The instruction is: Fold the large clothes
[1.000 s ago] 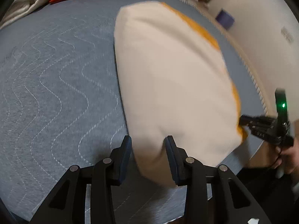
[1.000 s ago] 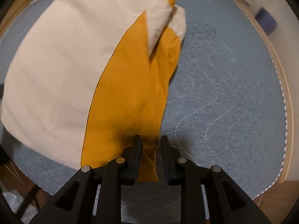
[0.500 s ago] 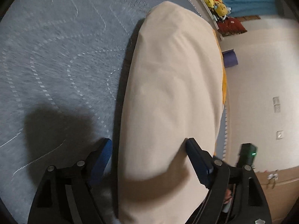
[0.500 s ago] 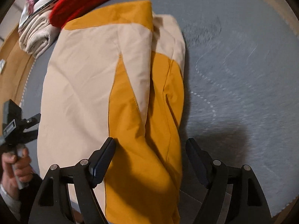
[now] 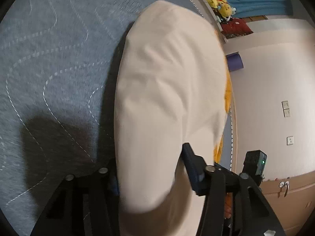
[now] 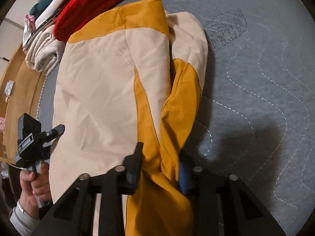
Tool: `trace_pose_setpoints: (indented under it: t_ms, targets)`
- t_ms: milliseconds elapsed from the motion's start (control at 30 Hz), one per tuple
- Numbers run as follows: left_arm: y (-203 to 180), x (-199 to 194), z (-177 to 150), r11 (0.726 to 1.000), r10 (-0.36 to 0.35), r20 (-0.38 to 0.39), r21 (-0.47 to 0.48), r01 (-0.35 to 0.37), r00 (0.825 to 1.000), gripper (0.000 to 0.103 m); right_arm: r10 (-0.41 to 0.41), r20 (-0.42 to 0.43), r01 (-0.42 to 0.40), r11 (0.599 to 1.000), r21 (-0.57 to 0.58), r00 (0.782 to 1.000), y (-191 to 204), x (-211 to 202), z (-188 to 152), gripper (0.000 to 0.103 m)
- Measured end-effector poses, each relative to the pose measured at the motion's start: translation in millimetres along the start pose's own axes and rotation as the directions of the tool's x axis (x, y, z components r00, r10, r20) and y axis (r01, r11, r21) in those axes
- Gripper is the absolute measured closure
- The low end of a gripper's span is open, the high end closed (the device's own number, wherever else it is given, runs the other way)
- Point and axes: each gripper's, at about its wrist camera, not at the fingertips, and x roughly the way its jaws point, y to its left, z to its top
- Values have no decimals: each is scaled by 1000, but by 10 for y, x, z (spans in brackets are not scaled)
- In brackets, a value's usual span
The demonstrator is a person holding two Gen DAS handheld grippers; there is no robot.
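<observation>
Re-grip on the near end of the half-folded jacket, both claws closing for the next fold.

Left wrist view: your left gripper [image 5: 151,169] has just been closing, w/ the cream side of the jacket [image 5: 169,90] between its jaws and bulging over them; pads look pressed on the cloth. Right wrist view: your right gripper [image 6: 160,164] has also been closing and pinches the orange strip of the jacket [image 6: 102,90], which lies on the grey mattress [image 6: 256,98] beside the red garment [image 6: 92,4]. Next, I think: lift both ends together, carry them toward the jacket's far end.
</observation>
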Motion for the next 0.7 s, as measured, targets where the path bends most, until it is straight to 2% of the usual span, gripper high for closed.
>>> trace_pose_setpoints:
  t_ms: [133,233,300,367,433,467,533,600,667,700]
  targets:
    - [-216,-299,71,994,27,52,100,-32,998,61,-1,20,2,1000,-18,1000,155,-12,-46,84]
    - [-98,-685,195,990,83,113,107,-95,990,60,39,29,-37,998,-51,999,357,-4,-27,87]
    - [57,-896,225,983,141,146,93,-155,979,56,73,35,-70,994,-83,997,578,31,-4,88]
    - [226,-1014,269,964,242,164,68,-255,956,49,102,45,-97,988,-117,994,826,87,14,89]
    - [385,-1080,252,944,314,158,51,-325,936,49,114,44,-107,985,-139,992,1019,140,1,89]
    - [413,-1123,218,942,320,166,53,-332,933,50,94,30,-89,984,-152,995,1095,192,-29,89]
    - [372,-1240,149,940,306,175,98,-326,936,50,33,4,-32,986,-162,999,1156,279,-91,88]
    - [264,-1317,29,932,290,163,174,-317,943,50,6,1,-6,989,-148,1000,1139,273,-124,87]
    - [245,-1326,-98,915,313,107,233,-330,944,48,-9,11,10,991,-135,1000,1138,228,-108,86]
    - [284,-1242,-181,899,346,63,263,-350,936,48,-10,16,12,992,-127,1000,1146,206,-98,85]
